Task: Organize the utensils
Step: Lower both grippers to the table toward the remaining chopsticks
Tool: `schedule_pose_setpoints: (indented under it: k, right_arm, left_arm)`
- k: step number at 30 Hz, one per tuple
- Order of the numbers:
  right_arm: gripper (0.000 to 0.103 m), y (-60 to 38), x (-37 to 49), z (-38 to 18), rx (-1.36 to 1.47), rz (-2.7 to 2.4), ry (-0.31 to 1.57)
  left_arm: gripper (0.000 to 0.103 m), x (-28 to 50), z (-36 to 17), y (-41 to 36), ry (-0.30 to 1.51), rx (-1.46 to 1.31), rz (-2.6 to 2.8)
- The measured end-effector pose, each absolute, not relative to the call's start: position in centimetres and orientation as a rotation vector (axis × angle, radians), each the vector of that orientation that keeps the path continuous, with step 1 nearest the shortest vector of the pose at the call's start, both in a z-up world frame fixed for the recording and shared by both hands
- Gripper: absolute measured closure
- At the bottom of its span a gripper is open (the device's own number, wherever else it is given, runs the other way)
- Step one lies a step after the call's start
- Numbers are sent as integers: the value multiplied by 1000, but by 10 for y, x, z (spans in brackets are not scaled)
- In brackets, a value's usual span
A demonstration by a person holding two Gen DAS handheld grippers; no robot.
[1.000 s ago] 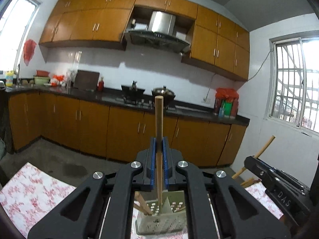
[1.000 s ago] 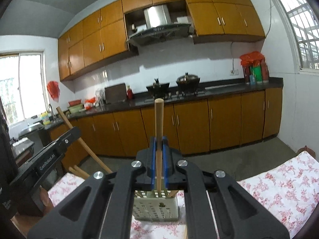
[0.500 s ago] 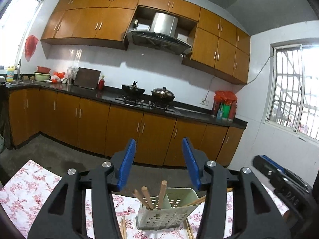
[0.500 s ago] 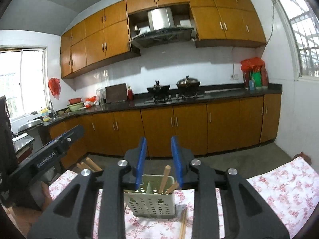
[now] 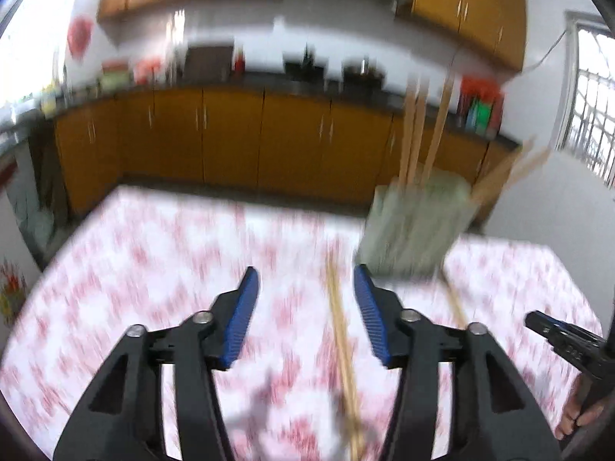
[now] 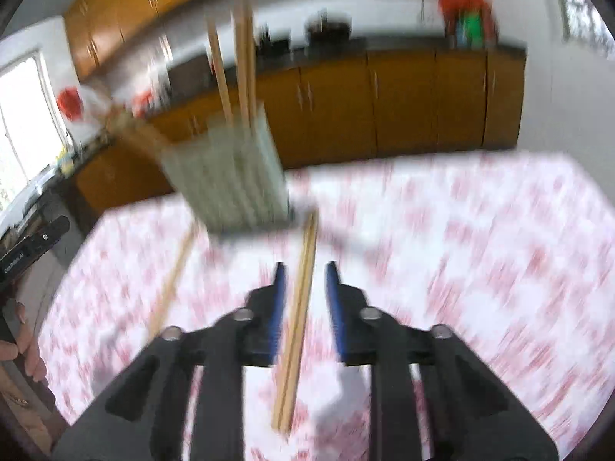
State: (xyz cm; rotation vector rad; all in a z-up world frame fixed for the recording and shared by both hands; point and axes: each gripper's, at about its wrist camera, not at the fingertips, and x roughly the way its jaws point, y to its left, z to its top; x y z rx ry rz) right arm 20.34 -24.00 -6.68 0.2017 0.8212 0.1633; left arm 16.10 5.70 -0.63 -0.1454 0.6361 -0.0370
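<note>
A pale green perforated holder (image 5: 415, 226) stands on the flowered tablecloth with several wooden chopsticks (image 5: 413, 134) upright in it; it also shows in the right wrist view (image 6: 230, 176). My left gripper (image 5: 305, 280) is open and empty above a chopstick (image 5: 342, 349) lying on the cloth. My right gripper (image 6: 305, 274) is open, with a pair of chopsticks (image 6: 298, 322) lying on the cloth between its fingers. Another chopstick (image 6: 173, 280) lies to the left. Both views are motion-blurred.
The table with the red-flowered cloth (image 5: 153, 269) fills the foreground. Orange kitchen cabinets (image 5: 230, 134) and a dark counter run behind it. The other gripper's body (image 5: 565, 342) shows at the right edge of the left wrist view.
Both grippers have dropped and tilted down toward the tablecloth, staying open. The chopsticks they held a second ago now stand in the holder.
</note>
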Motion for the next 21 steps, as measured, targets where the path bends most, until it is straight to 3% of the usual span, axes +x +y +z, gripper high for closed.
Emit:
schedule_pose_setpoints:
  k: [3,7,12,21]
  right_arm:
    - [87,-230,202,-95,206,174,886]
    - [89,-223,205,-115,192,175,936]
    - [94,-229,213,-116,170,109,931]
    - [94,-230,213,-116,157,110,921]
  left_arm:
    - [65,169,-38,51,747,-160,-63]
    - [68,175,-64,42,824,-164,-90]
    - [70,171,-85,34,866,-147,-106]
    - [76,173,-99,23,913,-123,-135]
